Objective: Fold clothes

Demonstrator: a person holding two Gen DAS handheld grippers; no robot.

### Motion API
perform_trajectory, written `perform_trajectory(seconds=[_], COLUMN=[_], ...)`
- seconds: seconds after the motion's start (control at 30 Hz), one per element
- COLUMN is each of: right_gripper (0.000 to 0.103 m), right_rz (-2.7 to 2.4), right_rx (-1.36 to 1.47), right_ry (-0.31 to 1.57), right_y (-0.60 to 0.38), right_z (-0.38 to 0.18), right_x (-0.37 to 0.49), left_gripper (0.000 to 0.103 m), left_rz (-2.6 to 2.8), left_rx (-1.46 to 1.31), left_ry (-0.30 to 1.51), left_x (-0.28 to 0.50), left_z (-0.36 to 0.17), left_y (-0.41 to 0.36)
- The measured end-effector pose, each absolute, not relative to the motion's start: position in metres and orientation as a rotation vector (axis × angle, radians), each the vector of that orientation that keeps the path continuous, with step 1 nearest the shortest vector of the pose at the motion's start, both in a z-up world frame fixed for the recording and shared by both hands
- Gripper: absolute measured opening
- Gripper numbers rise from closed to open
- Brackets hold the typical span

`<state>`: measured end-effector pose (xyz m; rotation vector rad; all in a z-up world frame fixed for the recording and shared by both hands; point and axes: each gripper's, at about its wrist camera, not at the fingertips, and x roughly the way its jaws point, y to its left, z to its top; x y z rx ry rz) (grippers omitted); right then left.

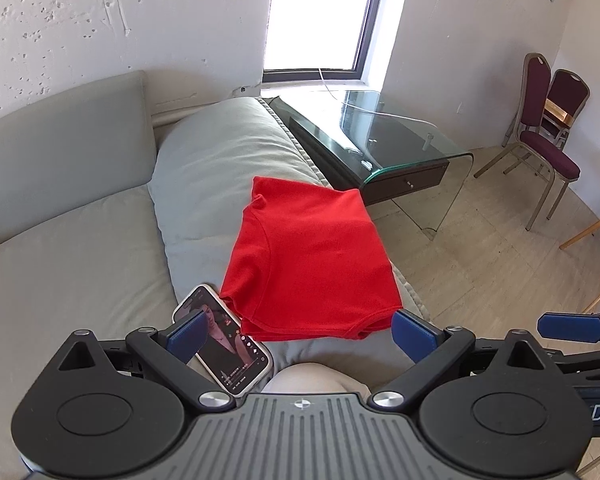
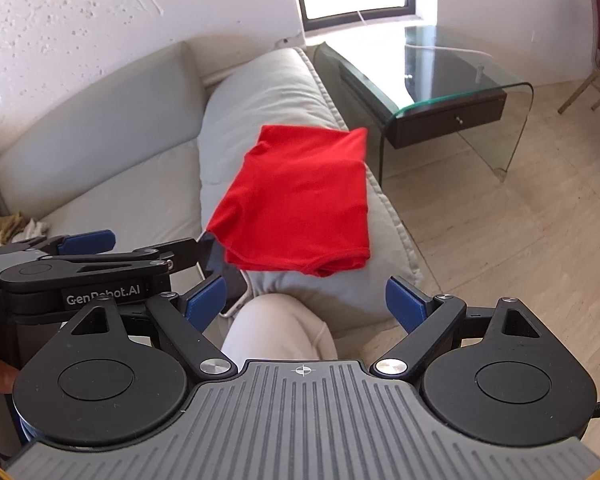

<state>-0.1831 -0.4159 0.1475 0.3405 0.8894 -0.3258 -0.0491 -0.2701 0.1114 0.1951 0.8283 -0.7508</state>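
"GenRobot.AI" is printed on the left hand-held gripper [image 2: 140, 258]; its fingers are spread wide, gripping nothing. The right hand-held gripper [image 2: 304, 302] likewise gapes, empty. Folded red shirt [image 1: 308, 264] lies on a grey sofa cushion [image 1: 220, 160], phone [image 1: 224, 340] just beside it.

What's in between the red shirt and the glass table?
Only a strip of the grey couch cushion and bare floor separate the folded red shirt from the glass table. The right wrist view shows it best.
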Motion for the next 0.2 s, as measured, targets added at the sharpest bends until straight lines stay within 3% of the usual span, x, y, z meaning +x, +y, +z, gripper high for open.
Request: perform_trajectory(seconds=[0.2], right_gripper=[0.090], right_rz=[-0.334], right_rx=[0.344], right_ry=[0.881], right_y=[-0.4177], right_z=[0.1490], right_x=[-0.1834], left_gripper=[0.098], left_rz=[-0.762], left_rx=[0.196], left_ry=[0.807], left_x=[-0.0499], left_z=[0.1125], left_y=[-0.2724])
